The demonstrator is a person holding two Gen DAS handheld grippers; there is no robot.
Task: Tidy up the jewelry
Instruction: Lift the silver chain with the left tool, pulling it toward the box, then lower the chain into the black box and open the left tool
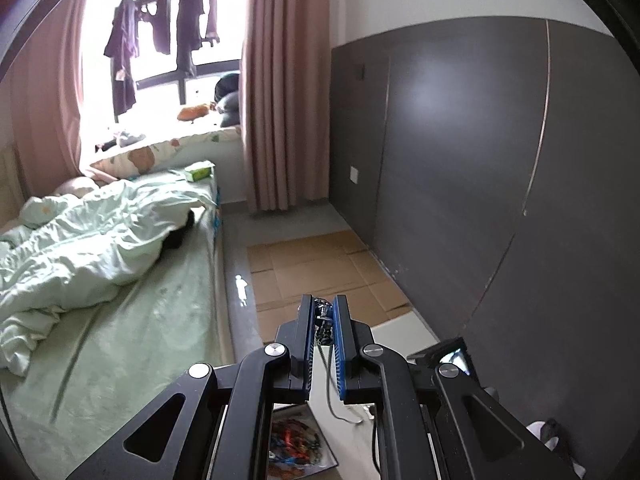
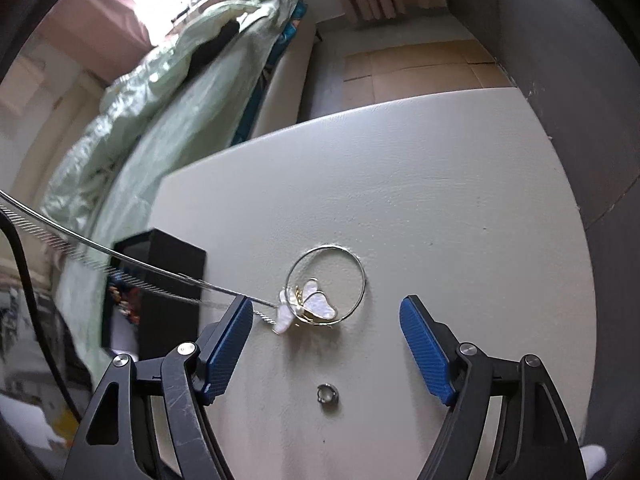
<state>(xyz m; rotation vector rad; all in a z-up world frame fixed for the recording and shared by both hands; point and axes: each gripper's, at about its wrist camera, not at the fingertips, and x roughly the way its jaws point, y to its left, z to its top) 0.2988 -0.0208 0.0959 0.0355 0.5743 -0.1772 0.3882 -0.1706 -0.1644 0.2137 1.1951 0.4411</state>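
In the left wrist view my left gripper (image 1: 323,300) is shut on a dark, silvery bunch of necklace (image 1: 323,317), held high above the floor. A thin chain (image 1: 330,394) hangs from it toward the white table. In the right wrist view that chain (image 2: 160,273) runs slanting from the left down to a white butterfly charm (image 2: 316,303). The charm lies inside a thin gold bangle (image 2: 362,272) on the table. My right gripper (image 2: 326,304) hangs open above the bangle, its pads clear of it. A small silver ring (image 2: 328,394) lies nearer, between the fingers.
A black box (image 2: 160,280) with colourful jewelry (image 1: 294,446) stands at the white table's (image 2: 440,200) left edge. Beyond are a bed with a pale green quilt (image 1: 100,248), flattened cardboard (image 1: 316,264) on the floor and a dark wall panel (image 1: 480,160) at the right.
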